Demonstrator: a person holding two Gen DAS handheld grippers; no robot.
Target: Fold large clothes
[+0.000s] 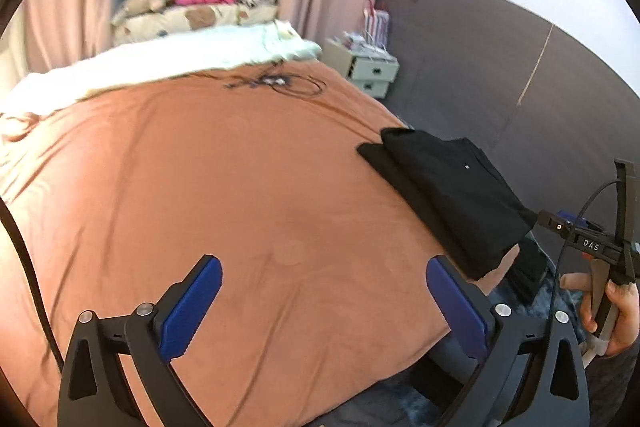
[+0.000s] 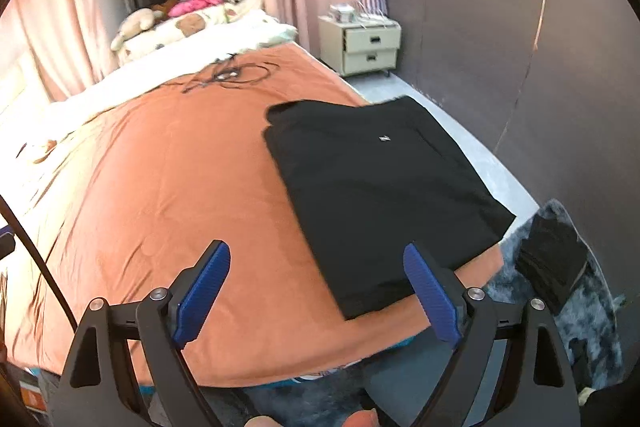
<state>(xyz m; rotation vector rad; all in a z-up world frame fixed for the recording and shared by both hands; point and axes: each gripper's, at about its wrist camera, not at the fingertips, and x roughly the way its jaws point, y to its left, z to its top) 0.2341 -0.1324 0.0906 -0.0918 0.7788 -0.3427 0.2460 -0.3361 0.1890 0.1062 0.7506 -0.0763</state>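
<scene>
A folded black garment (image 2: 384, 195) with a small white logo lies flat on the orange bedsheet (image 2: 180, 187) near the bed's right front corner. It also shows in the left wrist view (image 1: 452, 195). My right gripper (image 2: 316, 291) is open and empty, above the bed's front edge, with its right finger (image 2: 432, 299) over the garment's near corner. My left gripper (image 1: 324, 303) is open and empty above the bare sheet (image 1: 240, 187), left of the garment. The right hand tool (image 1: 600, 251) shows at the right edge of the left wrist view.
A tangle of black cables (image 2: 228, 75) lies on the sheet near the far end. Pillows and soft toys (image 2: 172, 23) are piled at the head. A nightstand (image 2: 360, 43) stands by the grey wall. A dark pile of clothes (image 2: 552, 263) lies on a blue rug (image 2: 592, 315).
</scene>
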